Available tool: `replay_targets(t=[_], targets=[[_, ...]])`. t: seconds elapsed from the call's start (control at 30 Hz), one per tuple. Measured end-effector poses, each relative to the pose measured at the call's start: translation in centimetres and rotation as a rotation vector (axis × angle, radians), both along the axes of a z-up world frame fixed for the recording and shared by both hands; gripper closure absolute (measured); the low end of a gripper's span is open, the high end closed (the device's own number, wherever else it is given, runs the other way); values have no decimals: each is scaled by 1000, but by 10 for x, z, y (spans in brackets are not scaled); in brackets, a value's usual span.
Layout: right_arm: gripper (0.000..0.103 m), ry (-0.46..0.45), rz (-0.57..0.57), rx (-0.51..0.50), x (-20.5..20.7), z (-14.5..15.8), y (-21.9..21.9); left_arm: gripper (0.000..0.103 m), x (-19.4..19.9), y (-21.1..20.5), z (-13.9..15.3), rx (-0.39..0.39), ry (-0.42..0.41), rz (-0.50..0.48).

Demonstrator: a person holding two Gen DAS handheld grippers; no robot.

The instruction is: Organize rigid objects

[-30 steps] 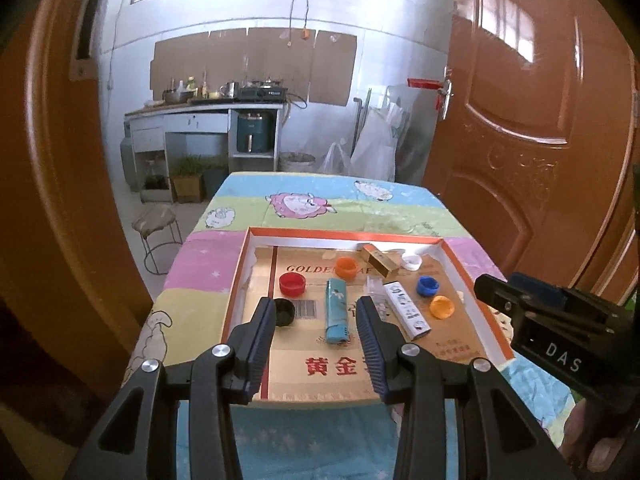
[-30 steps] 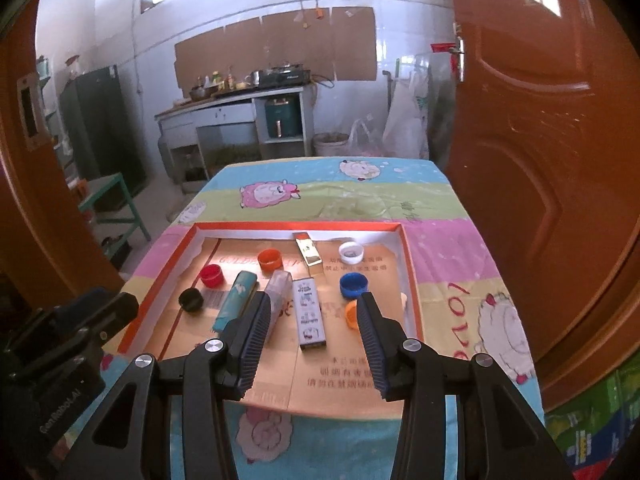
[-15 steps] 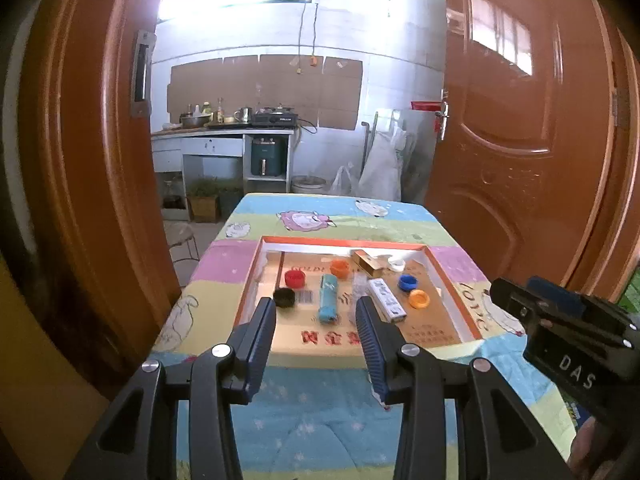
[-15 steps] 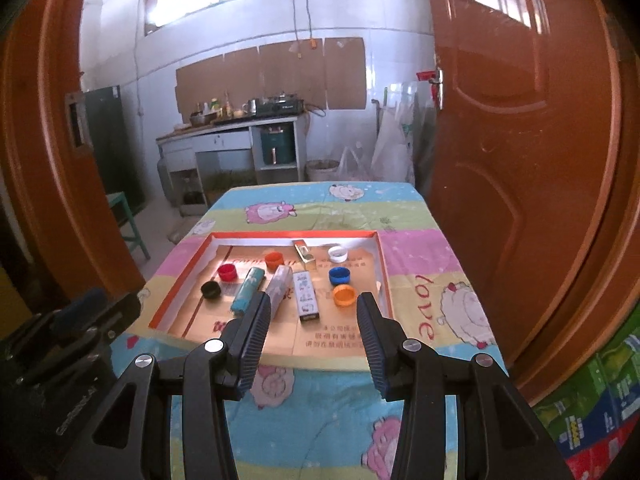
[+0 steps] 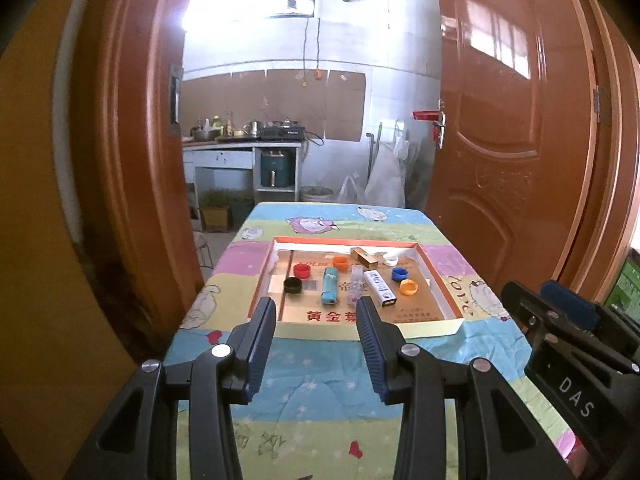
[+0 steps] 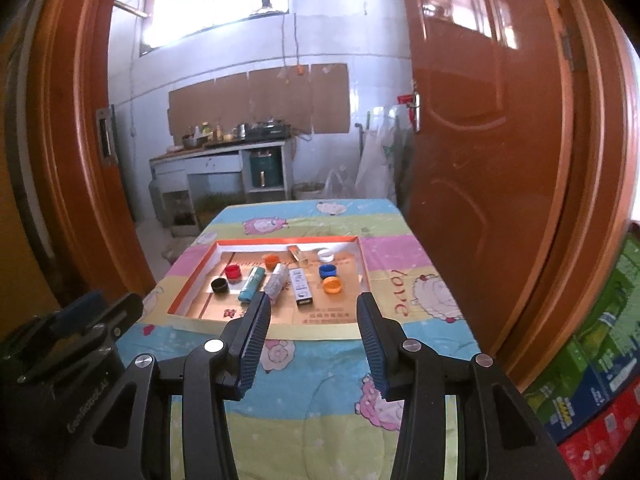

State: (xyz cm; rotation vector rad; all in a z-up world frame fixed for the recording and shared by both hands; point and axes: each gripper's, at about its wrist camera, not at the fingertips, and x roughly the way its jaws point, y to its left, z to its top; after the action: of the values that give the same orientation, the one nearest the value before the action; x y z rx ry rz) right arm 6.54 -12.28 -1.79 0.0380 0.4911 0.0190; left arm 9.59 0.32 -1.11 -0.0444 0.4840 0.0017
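Note:
A shallow cardboard tray with an orange rim (image 5: 436,280) (image 6: 192,276) lies on the table. In it lie bottle caps: black (image 5: 293,285), red (image 5: 301,270), orange (image 5: 341,262), blue (image 5: 399,274), white (image 5: 391,257) and another orange (image 5: 408,288). Beside them lie a teal tube (image 5: 329,291), a clear bottle (image 6: 277,283), a white box (image 5: 380,293) and a gold box (image 5: 363,257). My left gripper (image 5: 316,320) and right gripper (image 6: 313,316) are both open and empty, held well back from the tray's near edge.
The table has a cartoon-print cloth (image 5: 320,384). Orange wooden doors stand at the left (image 5: 132,160) and right (image 5: 512,160). A kitchen counter (image 5: 244,144) stands at the back. Stacked cartons (image 6: 600,360) sit at the right.
Both grippers have pulled back and up from the tray, which now looks smaller and farther. Both stay open and empty. The objects in the tray have not moved.

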Motion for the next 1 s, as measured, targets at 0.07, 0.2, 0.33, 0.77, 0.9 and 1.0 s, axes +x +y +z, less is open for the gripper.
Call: replay_targets(t=[0.07, 0.2, 0.33, 0.77, 0.9, 1.0], targets=[[57, -7, 1, -6, -8, 2, 4, 61, -8, -2, 1, 8, -2, -4], [57, -15, 5, -10, -18, 2, 8, 61, -23, -2, 4, 9, -14, -13], [57, -26, 12, -14, -32, 3, 10, 61, -39, -3, 9, 20, -33, -8], [57, -44, 26, -20, -57, 5, 17, 61, -65, 2, 20, 25, -83, -3], [57, -50, 25, -22, -61, 6, 18, 62, -67, 1, 19, 26, -84, -3], [57, -46, 23, -17, -60, 6, 18, 61, -68, 0, 19, 26, -84, -3]])
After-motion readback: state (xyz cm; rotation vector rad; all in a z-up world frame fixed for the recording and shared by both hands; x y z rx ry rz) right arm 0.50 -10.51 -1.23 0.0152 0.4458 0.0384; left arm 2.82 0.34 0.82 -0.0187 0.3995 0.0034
